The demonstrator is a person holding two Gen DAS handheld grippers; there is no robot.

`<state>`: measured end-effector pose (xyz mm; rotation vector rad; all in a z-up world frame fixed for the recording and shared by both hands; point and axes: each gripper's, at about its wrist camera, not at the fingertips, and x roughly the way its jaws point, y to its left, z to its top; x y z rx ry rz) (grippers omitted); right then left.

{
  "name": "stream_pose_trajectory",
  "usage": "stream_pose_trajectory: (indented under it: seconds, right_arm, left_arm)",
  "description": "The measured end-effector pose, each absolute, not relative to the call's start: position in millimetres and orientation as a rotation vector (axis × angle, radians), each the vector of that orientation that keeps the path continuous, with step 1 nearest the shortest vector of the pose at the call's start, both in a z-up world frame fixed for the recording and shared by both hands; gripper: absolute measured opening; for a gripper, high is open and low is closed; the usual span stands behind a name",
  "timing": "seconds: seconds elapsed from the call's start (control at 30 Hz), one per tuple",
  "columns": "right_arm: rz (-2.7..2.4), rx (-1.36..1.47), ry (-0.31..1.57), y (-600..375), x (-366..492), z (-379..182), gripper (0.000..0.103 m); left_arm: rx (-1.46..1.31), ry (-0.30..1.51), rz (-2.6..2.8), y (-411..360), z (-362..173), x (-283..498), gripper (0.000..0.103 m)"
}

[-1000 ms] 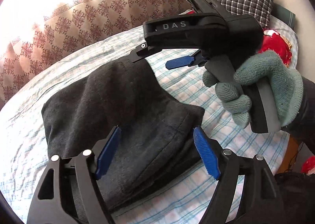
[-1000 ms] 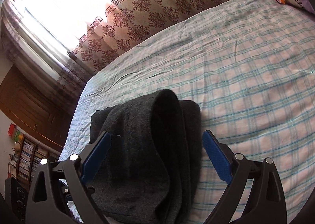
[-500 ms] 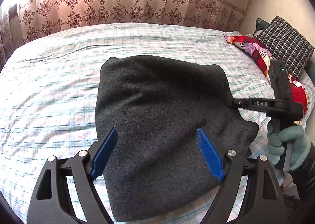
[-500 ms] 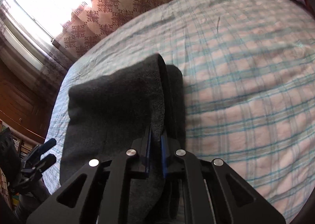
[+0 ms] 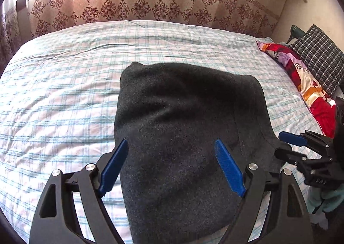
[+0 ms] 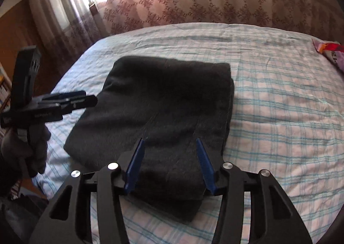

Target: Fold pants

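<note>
Far left: patterned curtain behind the bed. In the middle: dark pants, folded up, lying flat on the checked sheet. Left gripper above the near end, blue pads wide apart, touching nothing. Right gripper over the near right part, jaws opening, cloth below and not pinched. Far right: red pillow beside a checked cushion.
</note>
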<state>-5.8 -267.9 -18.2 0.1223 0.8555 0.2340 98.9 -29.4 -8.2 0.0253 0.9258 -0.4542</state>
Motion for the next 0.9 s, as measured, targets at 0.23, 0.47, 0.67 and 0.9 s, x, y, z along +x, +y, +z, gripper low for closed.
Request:
stream_pose_trajectory:
  seconds: [0.23, 0.47, 0.67, 0.9]
  right_arm:
    - [0.206, 0.018, 0.91, -257.5, -22.3, -49.8, 0.05]
    - [0.197, 0.012, 0.923, -257.1, -20.1, -46.9, 0.05]
    - [0.188, 0.041, 0.841, -272.0, 6.8, -7.8, 0.05]
    - [0.172, 0.05, 0.795, -277.2, 65.8, 9.6, 0.055]
  left_arm:
    - [0.14, 0.968, -0.439, -32.8, -42.7, 68.7, 0.085]
    - [0.062, 0.995, -0.438, -22.5, -51.1, 78.9, 0.092]
    - [-0.018, 0.938, -0.451, -17.4, -19.0, 114.2, 0.092]
    - [-0.087, 0.936, -0.452, -26.3, -8.9, 180.2, 0.066]
